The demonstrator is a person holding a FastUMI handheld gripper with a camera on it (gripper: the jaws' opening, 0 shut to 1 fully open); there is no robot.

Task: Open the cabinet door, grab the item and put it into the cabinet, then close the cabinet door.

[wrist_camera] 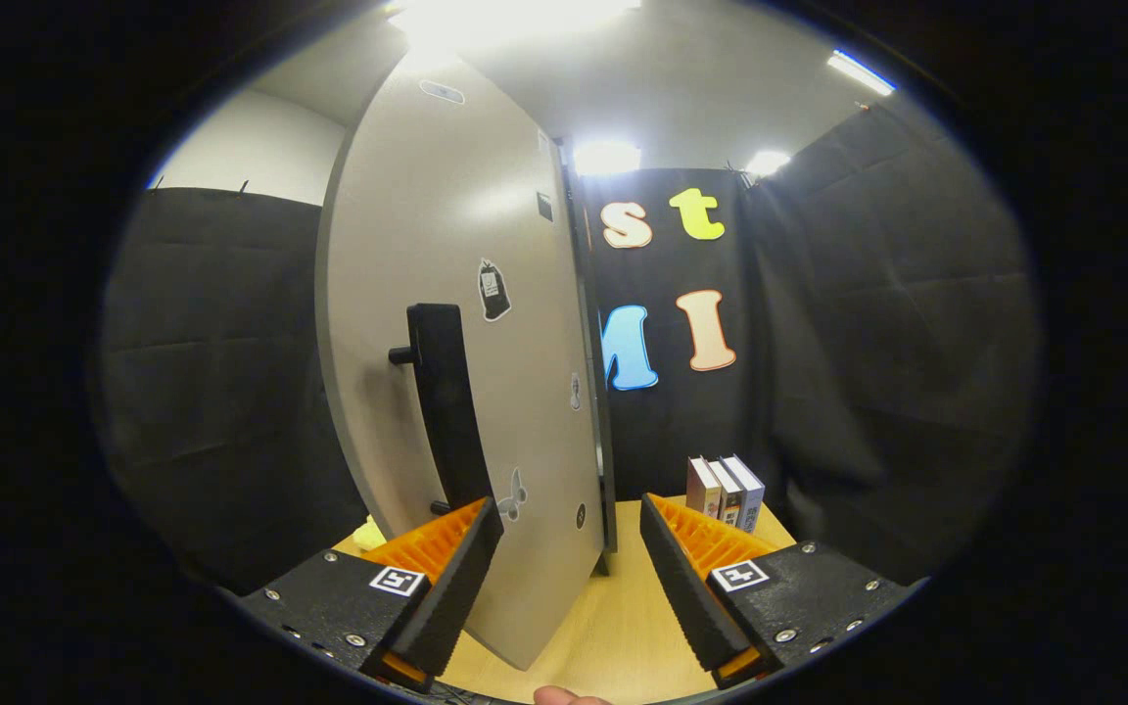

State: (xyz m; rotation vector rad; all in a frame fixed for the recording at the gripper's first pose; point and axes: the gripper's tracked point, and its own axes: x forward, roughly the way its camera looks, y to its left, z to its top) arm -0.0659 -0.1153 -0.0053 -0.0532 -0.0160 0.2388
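The tool [572,548] rides at the bottom centre of the frame with its two fingers spread wide, gripping nothing; between them stands the lower edge of a pale grey cabinet door [446,294], swung out edge-on toward the camera. A tall black bar handle [445,401] runs down the door's face, its foot just above the left finger [446,578], which sits on the handle side of the panel, while the right finger [686,578] lies apart on the other side above the light wooden counter [613,627].

Small stickers [493,290] dot the door. Beyond the right finger, in the lower centre-right, three books [726,490] stand upright on the counter against the black cloth wall. A pale yellow object [369,534] peeks out at the lower left, beside the left finger and behind the door; it may be the item to be stowed, though too little shows to say.

The risk from here appears to be the door's edge catching a finger, or swinging back if nudged, since nothing holds it.

The cabinet's body and interior are hidden behind the door, so how far it stands open is hard to judge. A fingertip [564,696] intrudes at the very bottom.
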